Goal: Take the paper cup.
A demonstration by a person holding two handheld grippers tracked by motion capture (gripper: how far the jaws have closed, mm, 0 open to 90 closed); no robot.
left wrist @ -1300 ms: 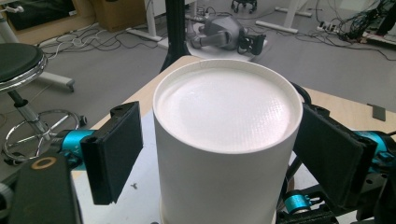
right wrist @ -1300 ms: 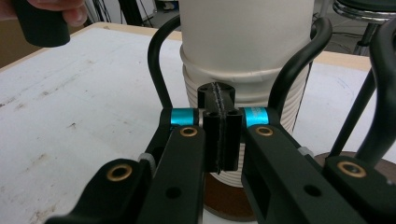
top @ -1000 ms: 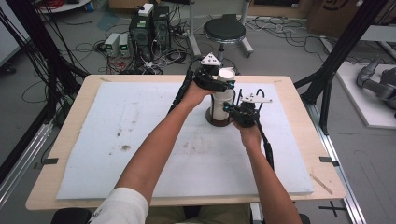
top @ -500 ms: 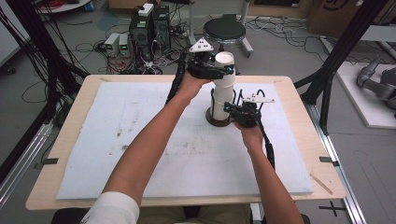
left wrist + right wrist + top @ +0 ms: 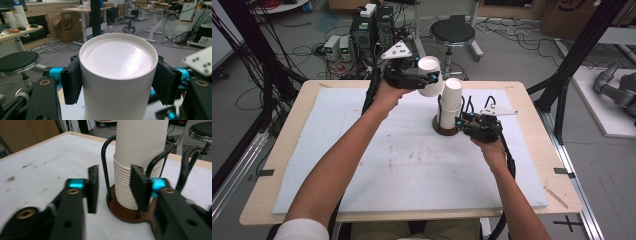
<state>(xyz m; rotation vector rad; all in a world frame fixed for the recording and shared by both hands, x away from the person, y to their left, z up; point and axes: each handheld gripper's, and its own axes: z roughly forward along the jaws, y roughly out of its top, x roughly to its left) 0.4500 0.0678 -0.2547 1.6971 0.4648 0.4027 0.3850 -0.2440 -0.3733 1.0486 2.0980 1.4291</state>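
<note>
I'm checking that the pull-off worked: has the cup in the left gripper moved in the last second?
Yes. The cup in the left gripper has risen off the stack in the holder and gone left of it.

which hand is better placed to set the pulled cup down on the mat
Left. The left gripper is shut on the white cup, lifted clear of the cup stack. The right gripper is open, low beside the stack's holder, gripping nothing.
</note>
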